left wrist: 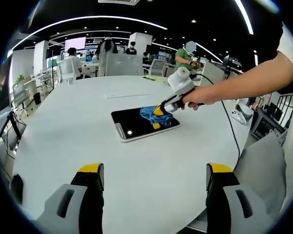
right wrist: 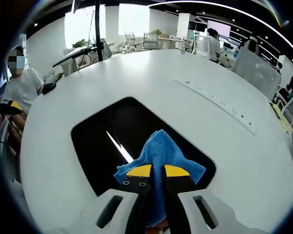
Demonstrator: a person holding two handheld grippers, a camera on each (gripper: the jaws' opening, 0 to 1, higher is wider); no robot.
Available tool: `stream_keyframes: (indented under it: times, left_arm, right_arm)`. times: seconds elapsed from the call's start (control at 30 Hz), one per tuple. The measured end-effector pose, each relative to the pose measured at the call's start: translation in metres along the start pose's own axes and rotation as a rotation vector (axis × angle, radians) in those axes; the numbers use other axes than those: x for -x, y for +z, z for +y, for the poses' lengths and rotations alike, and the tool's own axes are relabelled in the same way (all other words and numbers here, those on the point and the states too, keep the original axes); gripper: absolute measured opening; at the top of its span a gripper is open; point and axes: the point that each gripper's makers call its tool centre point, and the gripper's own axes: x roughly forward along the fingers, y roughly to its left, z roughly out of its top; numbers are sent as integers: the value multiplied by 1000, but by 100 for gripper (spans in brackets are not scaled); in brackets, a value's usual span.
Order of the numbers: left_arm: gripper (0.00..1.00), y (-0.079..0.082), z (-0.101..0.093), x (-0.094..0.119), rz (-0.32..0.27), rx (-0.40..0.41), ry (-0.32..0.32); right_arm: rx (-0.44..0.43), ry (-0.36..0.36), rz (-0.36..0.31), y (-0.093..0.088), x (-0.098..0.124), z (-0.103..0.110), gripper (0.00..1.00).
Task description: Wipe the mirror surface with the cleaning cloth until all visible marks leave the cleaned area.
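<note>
Blue cleaning cloth (right wrist: 158, 156) clamped in the right hand-held gripper (right wrist: 157, 176), pressed on the dark mirror (right wrist: 102, 141) mid white round worktop (right wrist: 210, 78). Left hand-held gripper (left wrist: 155, 178) spread apart, off the mirror. Open office behind, with chairs, seated people, ceiling light strips.

No text, label, brand, number or sign can be read in either view. A bright screen (left wrist: 75, 44) is seen on the far wall in the left gripper view, but what is written on it is too small and too blurred to be told. Small dark marks are seen along a thin strip (right wrist: 218, 103) on the white bench (right wrist: 161, 73) in the right gripper view; they cannot be read as letters or numbers.
</note>
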Motion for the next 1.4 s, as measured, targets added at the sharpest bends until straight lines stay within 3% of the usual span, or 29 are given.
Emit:
stream_keyframes:
  times: [0.37, 0.47, 1.17, 1.4]
  left_arm:
    - [87, 0, -1, 0, -2, 2, -1]
    - [87, 0, -2, 0, -3, 1, -1]
    - [87, 1, -4, 0, -9, 6, -10]
    - [87, 2, -6, 1, -13, 6, -11]
  right_arm:
    - [0, 1, -4, -3, 3, 4, 3]
    - [7, 2, -6, -5, 13, 17, 3]
    - [-1, 8, -14, -14, 27, 42, 3]
    - [-1, 18, -15, -18, 25, 41, 3]
